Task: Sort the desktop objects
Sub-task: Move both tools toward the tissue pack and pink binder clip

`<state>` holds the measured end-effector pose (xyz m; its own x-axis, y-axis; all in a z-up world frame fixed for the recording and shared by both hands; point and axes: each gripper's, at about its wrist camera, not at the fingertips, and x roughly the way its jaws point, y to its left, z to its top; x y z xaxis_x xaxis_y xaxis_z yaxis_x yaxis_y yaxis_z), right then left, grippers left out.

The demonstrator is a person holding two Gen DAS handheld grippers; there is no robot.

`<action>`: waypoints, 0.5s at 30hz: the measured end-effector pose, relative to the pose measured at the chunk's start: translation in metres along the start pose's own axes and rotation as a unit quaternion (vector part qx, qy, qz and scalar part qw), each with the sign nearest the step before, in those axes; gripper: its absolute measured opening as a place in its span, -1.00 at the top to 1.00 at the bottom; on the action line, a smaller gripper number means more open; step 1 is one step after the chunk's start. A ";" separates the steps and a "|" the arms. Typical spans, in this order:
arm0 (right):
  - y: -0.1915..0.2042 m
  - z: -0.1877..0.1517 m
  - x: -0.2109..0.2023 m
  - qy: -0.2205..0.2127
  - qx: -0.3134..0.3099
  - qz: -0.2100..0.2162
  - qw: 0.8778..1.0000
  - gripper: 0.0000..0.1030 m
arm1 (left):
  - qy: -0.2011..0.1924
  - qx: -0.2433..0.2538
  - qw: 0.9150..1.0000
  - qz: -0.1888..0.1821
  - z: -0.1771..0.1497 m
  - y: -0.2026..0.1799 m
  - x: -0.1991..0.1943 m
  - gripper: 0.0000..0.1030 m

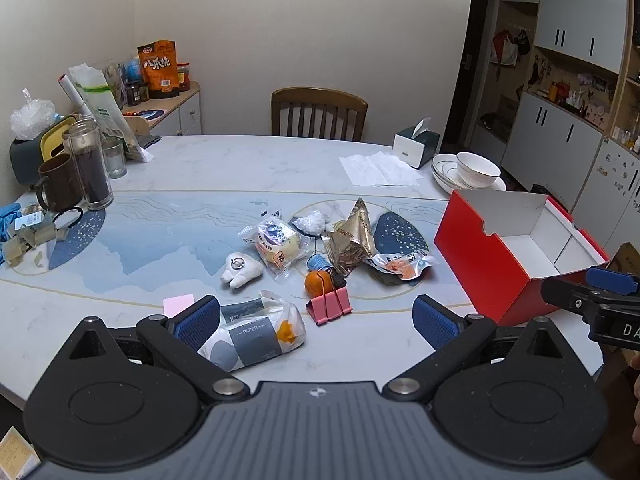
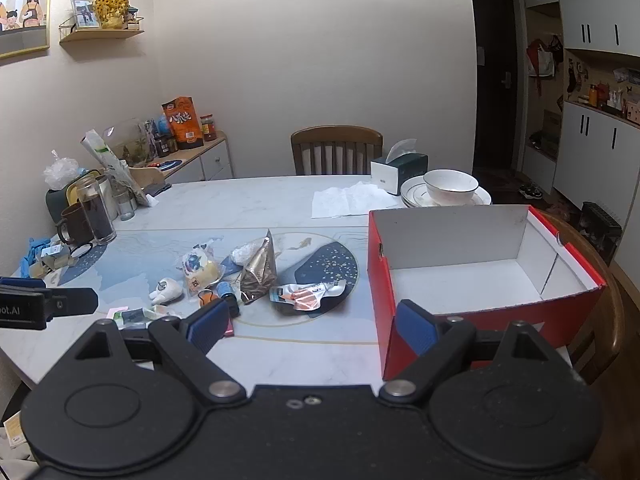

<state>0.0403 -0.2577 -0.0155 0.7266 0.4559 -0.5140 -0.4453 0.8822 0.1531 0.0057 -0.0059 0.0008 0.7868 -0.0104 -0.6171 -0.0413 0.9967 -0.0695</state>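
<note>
Start of sorting, nothing yet boxed. Left gripper [image 1: 316, 322] is held with fingers spread wide, empty. The tissue pack [image 1: 252, 336] is seen just ahead, touching the left finger's pad side, long axis running crosswise to the fingers; left hand judged nearer. Right gripper [image 2: 310, 326] also released, empty, beside the red box [image 2: 480, 264] at the right. Pink clip [image 1: 330, 304], orange [image 1: 318, 282] and snack packets are scattered mid-tabletop [image 1: 240, 160]. Dining room, chair [image 1: 318, 112] beyond.
</note>
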 end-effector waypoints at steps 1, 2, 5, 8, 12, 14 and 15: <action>0.000 0.000 0.000 0.000 -0.001 0.003 1.000 -0.75 | -0.001 0.000 1.000 0.002 0.000 0.000 0.000 -1.00; 0.000 0.000 0.000 -0.001 -0.002 0.005 1.000 -0.75 | -0.001 0.001 1.000 0.004 0.000 0.000 0.000 -1.00; -0.001 0.000 -0.001 -0.002 -0.006 0.008 1.000 -0.75 | 0.001 0.003 1.000 0.009 0.000 -0.001 0.000 -1.00; -0.001 0.001 0.000 0.000 -0.010 0.011 1.000 -0.75 | 0.005 0.001 1.000 0.012 0.000 -0.001 0.001 -1.00; -0.002 0.001 0.003 0.007 -0.019 0.027 0.999 -0.75 | 0.002 -0.003 1.000 0.014 0.000 0.000 0.000 -1.00; 0.001 0.000 0.005 0.010 -0.028 0.035 0.999 -0.75 | -0.003 -0.004 1.000 0.011 0.000 0.001 0.000 -1.00; 0.002 0.000 0.006 0.011 -0.033 0.040 0.999 -0.75 | -0.006 -0.002 1.000 0.009 -0.001 0.001 0.000 -1.00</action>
<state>0.0444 -0.2532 -0.0182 0.6753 0.5215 -0.5215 -0.5357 0.8329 0.1392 0.0048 -0.0049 -0.0004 0.7938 0.0094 -0.6081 -0.0590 0.9963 -0.0617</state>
